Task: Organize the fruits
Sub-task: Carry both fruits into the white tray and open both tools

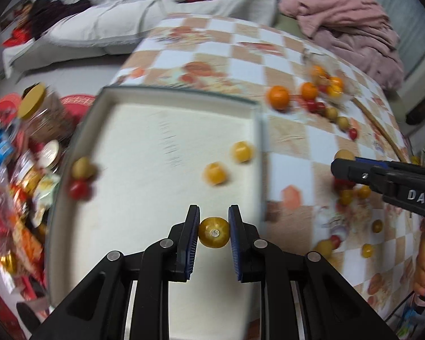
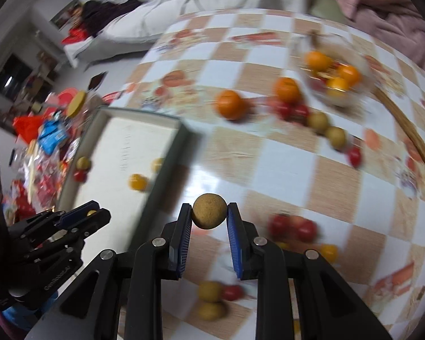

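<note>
My left gripper (image 1: 214, 226) is shut on a yellow cherry tomato (image 1: 214, 232) and holds it above the near part of a white tray (image 1: 144, 130). The tray holds two yellow tomatoes (image 1: 214, 173), a tan fruit (image 1: 82, 167) and a red tomato (image 1: 78, 189). My right gripper (image 2: 209, 215) is shut on a round tan-brown fruit (image 2: 208, 211), above the checkered tablecloth (image 2: 269, 155) just right of the tray (image 2: 133, 141). The right gripper also shows in the left wrist view (image 1: 342, 164), and the left gripper in the right wrist view (image 2: 90, 214).
Loose oranges (image 2: 231, 104), red tomatoes (image 2: 293, 226) and tan fruits (image 2: 335, 137) lie scattered on the cloth. A clear bowl (image 2: 334, 79) with oranges stands at the far right. Snack packets (image 1: 11, 187) and a jar (image 1: 32, 100) crowd the left side. A sofa stands behind.
</note>
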A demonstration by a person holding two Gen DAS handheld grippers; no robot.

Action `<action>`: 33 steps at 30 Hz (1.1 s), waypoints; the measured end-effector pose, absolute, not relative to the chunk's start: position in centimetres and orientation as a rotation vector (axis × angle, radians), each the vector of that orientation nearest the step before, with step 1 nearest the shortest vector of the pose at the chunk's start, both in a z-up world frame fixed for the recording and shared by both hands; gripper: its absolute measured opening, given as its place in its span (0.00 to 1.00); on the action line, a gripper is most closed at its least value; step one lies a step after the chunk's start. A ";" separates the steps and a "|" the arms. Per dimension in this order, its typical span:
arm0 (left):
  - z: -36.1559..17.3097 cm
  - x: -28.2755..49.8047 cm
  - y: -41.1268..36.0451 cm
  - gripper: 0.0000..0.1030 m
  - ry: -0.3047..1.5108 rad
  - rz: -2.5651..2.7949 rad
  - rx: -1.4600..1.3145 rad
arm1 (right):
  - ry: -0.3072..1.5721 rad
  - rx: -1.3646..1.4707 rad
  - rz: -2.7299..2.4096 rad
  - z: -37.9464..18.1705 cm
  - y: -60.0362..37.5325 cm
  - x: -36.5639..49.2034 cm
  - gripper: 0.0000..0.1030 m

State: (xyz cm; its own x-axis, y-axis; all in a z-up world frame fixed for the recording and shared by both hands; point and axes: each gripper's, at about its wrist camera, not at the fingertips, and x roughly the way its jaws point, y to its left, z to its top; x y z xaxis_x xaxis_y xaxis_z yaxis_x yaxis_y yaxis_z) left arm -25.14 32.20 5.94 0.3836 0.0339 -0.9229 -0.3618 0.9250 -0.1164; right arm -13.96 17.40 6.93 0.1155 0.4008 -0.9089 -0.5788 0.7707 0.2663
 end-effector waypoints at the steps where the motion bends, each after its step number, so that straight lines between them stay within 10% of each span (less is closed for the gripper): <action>1: 5.7 -25.7 32.9 0.22 1.159 0.280 -0.329 | 1.266 -0.178 0.743 7.0 18.4 -14.3 0.26; 27: 1.6 -30.6 38.2 0.23 1.254 0.483 -0.290 | 1.340 -0.482 0.891 1.1 29.8 -20.2 0.30; 30: 1.8 -30.7 38.2 0.77 1.253 0.517 -0.244 | 1.347 -0.468 0.914 1.3 29.9 -20.2 0.46; 33: 2.3 -31.1 38.4 0.80 1.224 0.522 -0.234 | 1.313 -0.452 0.929 2.3 30.0 -20.4 0.66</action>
State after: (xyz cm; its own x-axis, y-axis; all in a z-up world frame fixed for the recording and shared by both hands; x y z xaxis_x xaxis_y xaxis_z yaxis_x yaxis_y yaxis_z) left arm -31.06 38.43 2.28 0.2413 0.2547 -0.9364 -0.4999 0.8597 0.1050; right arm -20.41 29.95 2.34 -0.0198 0.3196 -0.9474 -0.7870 0.5794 0.2119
